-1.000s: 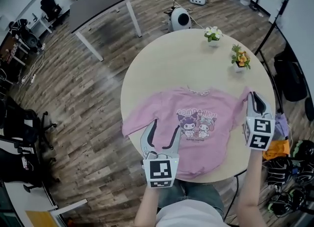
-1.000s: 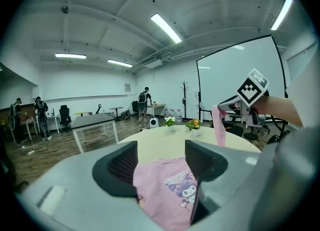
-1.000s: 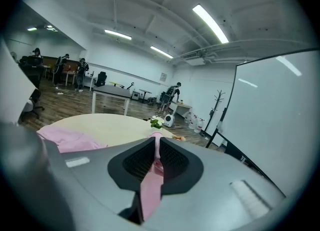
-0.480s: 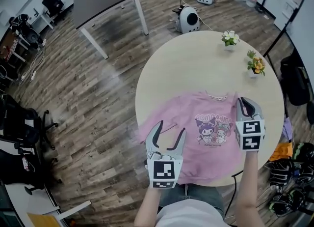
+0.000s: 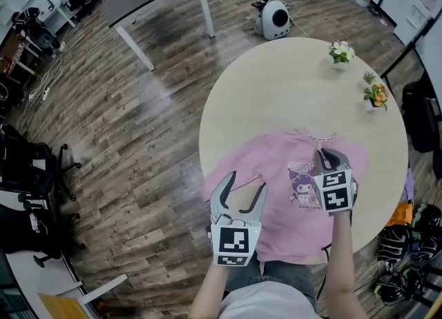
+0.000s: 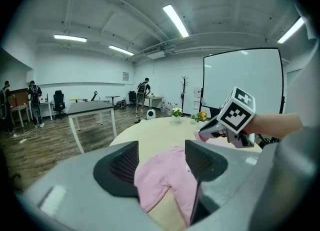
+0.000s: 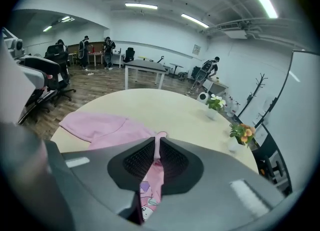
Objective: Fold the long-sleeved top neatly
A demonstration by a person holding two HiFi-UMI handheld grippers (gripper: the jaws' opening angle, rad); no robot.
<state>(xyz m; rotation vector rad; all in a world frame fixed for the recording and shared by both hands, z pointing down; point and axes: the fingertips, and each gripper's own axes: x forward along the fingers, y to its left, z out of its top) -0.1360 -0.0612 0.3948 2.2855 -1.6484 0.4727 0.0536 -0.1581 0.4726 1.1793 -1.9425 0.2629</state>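
Left claw (image 5: 247, 181) stands wide apart in the head view, over the near left part of the pink long-sleeved top (image 5: 276, 169), which lies on the round desk (image 5: 276, 83); the right claw (image 5: 324, 153) sits above the printed chest. Through the left gripper view, both jaws gape, with the top lying on the desk beyond them. Through the right gripper view, the jaws are pinched together on a raised fold of the pink cloth.
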